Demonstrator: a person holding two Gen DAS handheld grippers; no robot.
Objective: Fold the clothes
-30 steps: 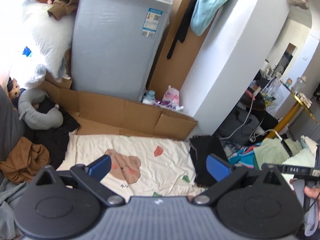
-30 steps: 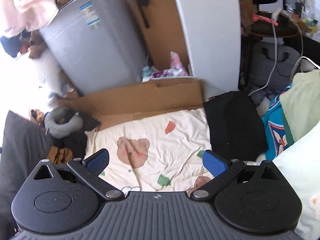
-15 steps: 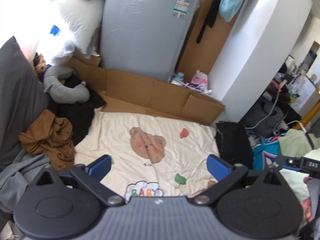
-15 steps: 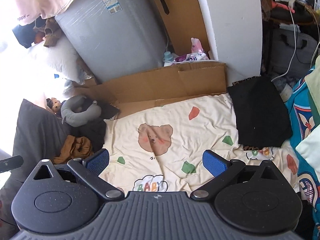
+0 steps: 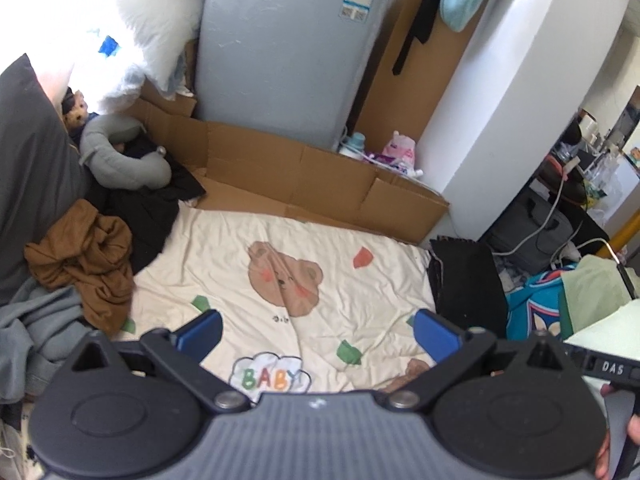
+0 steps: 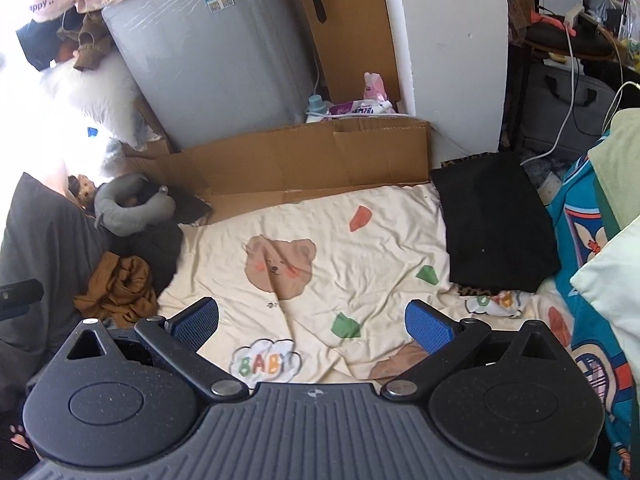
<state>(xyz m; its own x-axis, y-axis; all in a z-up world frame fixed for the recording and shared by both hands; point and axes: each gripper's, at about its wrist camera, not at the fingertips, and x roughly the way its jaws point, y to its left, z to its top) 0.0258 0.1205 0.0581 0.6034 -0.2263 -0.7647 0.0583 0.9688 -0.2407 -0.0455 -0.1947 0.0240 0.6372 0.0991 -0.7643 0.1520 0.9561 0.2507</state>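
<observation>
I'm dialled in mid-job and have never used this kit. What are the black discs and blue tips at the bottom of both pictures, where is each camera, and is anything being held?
There is no robot arm here. A person carries a hand-held claw in each hand, and each claw has a fisheye camera looking forward along its two fingers. The black discs are the claw body; the blue tips are its finger pads.

One picture comes from the left claw, the other from the right claw. Both are open and hold nothing.

Below them lies a cream bear-print blanket reading "BABY". A crumpled brown garment sits at its left edge, and a folded black garment lies on its right edge. Neither claw touches any clothing yet.
</observation>
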